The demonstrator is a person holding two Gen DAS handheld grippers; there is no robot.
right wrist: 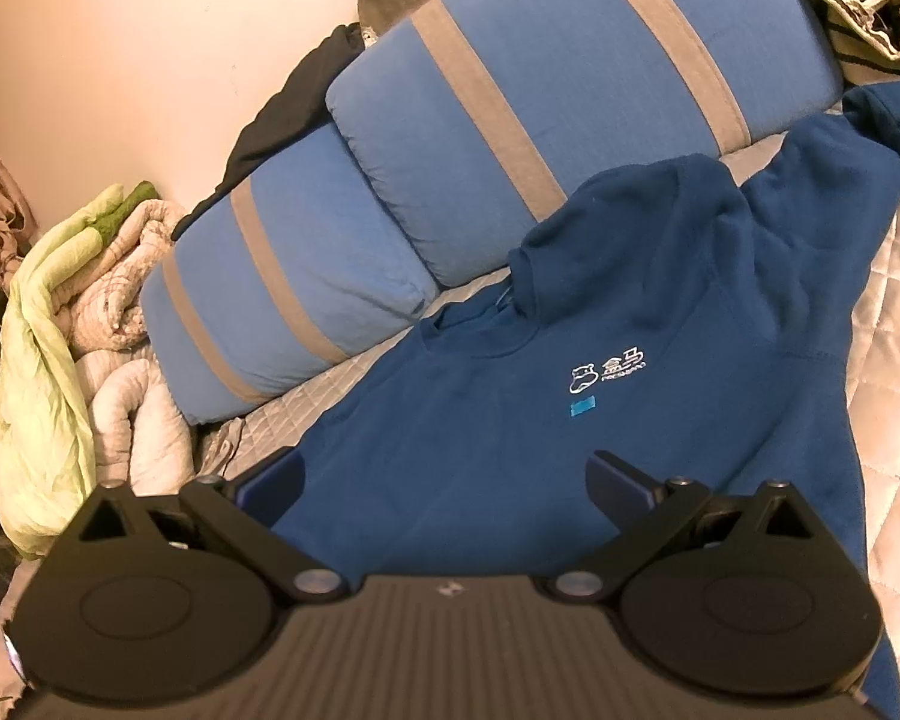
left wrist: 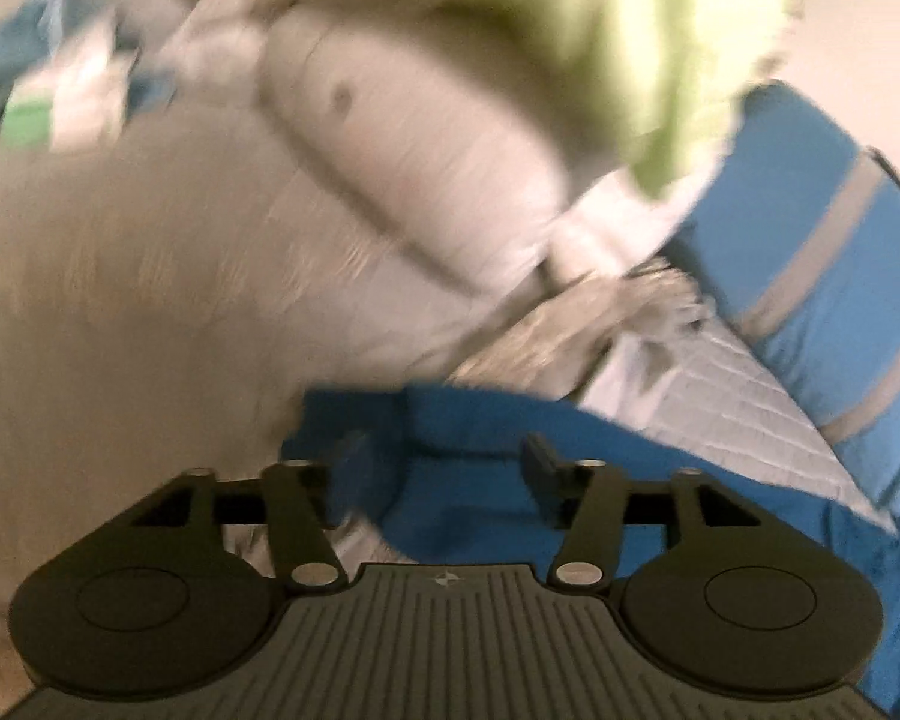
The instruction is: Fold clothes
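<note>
My left gripper (left wrist: 444, 468) and right gripper (right wrist: 444, 486), jaws released, hover above the navy hoodie (right wrist: 570, 420) spread on the quilted bed (right wrist: 894, 396) beside striped pillows (right wrist: 510, 108).

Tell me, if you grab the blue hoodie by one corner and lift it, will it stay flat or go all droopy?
Probably droopy. The blue hoodie already lies in soft folds, and its hood slumps against the striped pillow, so it looks floppy. The thick fabric may feel a bit heavy and sag. On the quilted bedcover it would likely bunch up rather than slide.
</note>
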